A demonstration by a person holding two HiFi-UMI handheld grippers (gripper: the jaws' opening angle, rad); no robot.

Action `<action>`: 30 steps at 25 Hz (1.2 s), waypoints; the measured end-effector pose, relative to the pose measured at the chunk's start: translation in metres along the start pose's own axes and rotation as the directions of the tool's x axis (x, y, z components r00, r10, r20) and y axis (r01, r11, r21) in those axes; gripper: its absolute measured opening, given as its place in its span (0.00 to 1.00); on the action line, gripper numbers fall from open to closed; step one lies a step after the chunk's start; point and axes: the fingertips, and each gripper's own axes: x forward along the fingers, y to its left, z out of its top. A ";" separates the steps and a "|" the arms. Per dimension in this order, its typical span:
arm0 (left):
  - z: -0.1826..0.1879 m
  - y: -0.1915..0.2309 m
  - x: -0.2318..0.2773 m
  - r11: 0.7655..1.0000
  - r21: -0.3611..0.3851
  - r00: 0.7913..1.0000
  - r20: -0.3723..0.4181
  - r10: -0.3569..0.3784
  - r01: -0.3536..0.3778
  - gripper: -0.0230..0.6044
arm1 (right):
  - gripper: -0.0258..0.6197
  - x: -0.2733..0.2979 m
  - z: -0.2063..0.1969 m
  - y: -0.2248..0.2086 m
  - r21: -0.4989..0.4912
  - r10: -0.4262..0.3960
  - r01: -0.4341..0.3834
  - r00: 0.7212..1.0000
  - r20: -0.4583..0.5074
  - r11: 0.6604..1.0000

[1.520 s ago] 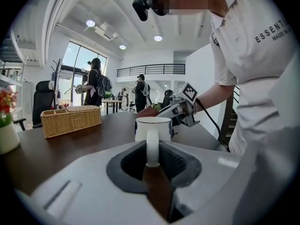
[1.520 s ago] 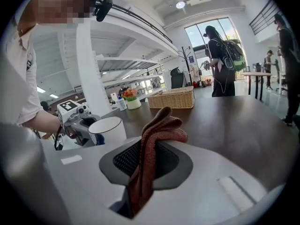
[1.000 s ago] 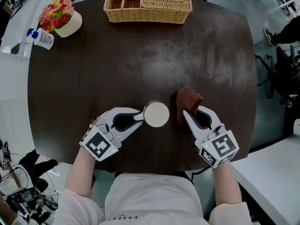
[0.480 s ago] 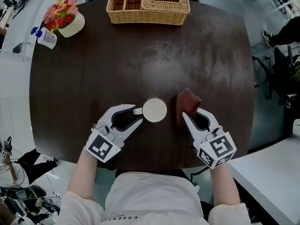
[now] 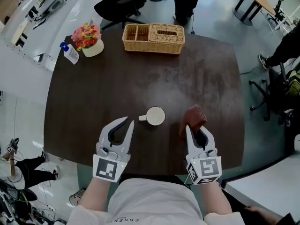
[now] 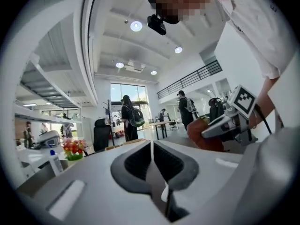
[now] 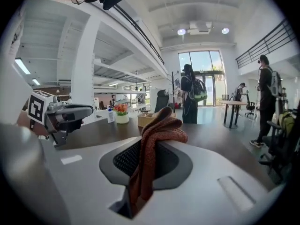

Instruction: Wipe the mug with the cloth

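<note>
**Rust cloth held, mug let go**

Rust-brown cloth [image 5: 194,116] is pinched between the jaws of the right gripper [image 5: 197,130]. Its bunched top stands above the jaws and drapes over one of them in the right gripper view. The white mug [image 5: 155,116] stands upright on the dark table [image 5: 93,97] with its handle pointing left. It is near the cloth on the cloth's left and does not touch it.

Half a second ago the left gripper [image 5: 125,122] had its jaw tips at the mug's handle. Now it has drawn back toward the person and is apart from the mug, jaws brought together with nothing between them. The gap between cloth and mug is wider than before.
</note>
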 end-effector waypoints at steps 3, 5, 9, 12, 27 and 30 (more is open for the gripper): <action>0.032 0.001 -0.026 0.989 -0.038 0.989 0.040 0.141 -0.140 0.04 | 0.17 -0.031 0.020 0.009 -0.005 -0.007 0.007 0.998 0.066 1.000; 0.048 -0.004 -0.045 0.979 -0.066 0.980 0.044 0.196 -0.193 0.04 | 0.17 -0.053 0.029 0.017 0.014 0.003 -0.004 0.996 0.090 1.000; 0.070 -0.021 -0.072 0.977 -0.062 0.975 0.077 0.210 -0.205 0.04 | 0.17 -0.080 0.039 0.031 -0.014 0.010 -0.009 0.993 0.121 1.000; 0.076 -0.037 -0.092 0.982 -0.063 0.980 0.083 0.184 -0.179 0.04 | 0.17 -0.096 0.037 0.039 -0.034 -0.001 0.005 0.993 0.116 0.999; 0.081 -0.120 -0.245 0.995 -0.073 0.991 0.116 0.069 -0.061 0.04 | 0.17 -0.241 0.003 0.124 -0.010 -0.078 0.080 0.989 0.129 0.997; 0.085 -0.134 -0.284 0.997 -0.061 0.992 0.117 0.052 -0.045 0.04 | 0.17 -0.275 -0.007 0.153 -0.016 -0.078 0.081 0.990 0.120 0.997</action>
